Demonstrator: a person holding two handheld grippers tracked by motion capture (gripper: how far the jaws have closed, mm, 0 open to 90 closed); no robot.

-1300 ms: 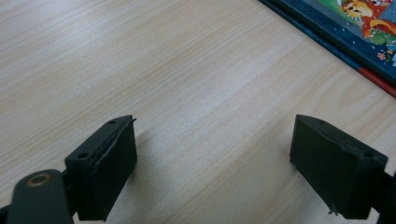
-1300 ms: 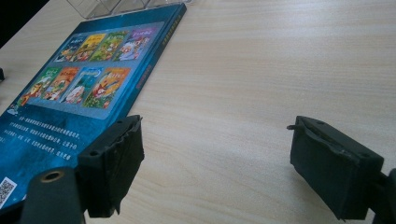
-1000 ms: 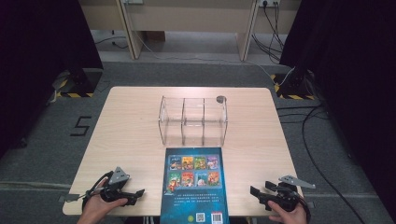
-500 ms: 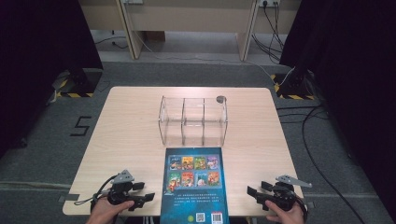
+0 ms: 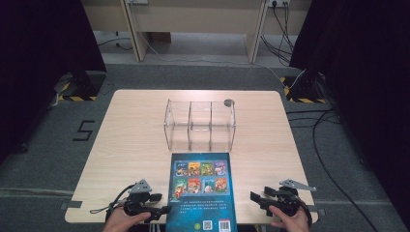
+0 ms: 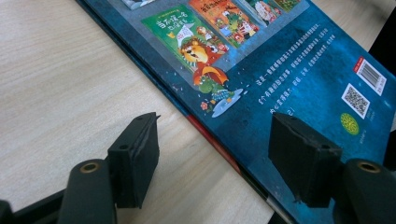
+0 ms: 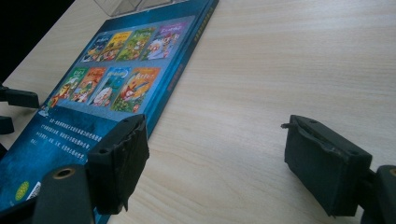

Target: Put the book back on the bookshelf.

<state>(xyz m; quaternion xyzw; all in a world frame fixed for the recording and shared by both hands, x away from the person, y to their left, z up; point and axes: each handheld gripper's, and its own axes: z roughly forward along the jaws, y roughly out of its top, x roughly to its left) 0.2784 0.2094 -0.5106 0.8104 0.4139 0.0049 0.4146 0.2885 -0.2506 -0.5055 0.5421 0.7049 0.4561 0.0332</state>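
Book [image 5: 201,191] lay flat at near edge of tabletop [image 5: 135,140], below clear rack [image 5: 199,124]. My left gripper [image 6: 212,140] straddled its spine edge, jaws just narrowing, not yet pressing. Right gripper [image 7: 215,154] spread wide, empty (beside far edge). Step: approach. Next: pinch edge, lift toward rack.

A lab: black curtains [image 5: 43,72], hazard tape [image 5: 75,98], floor cables [image 5: 333,145].

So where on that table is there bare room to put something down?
Bare wood lies left of the rack and book, and right of them out to the table edge. The near edge is crowded: left tool, book, right tool.
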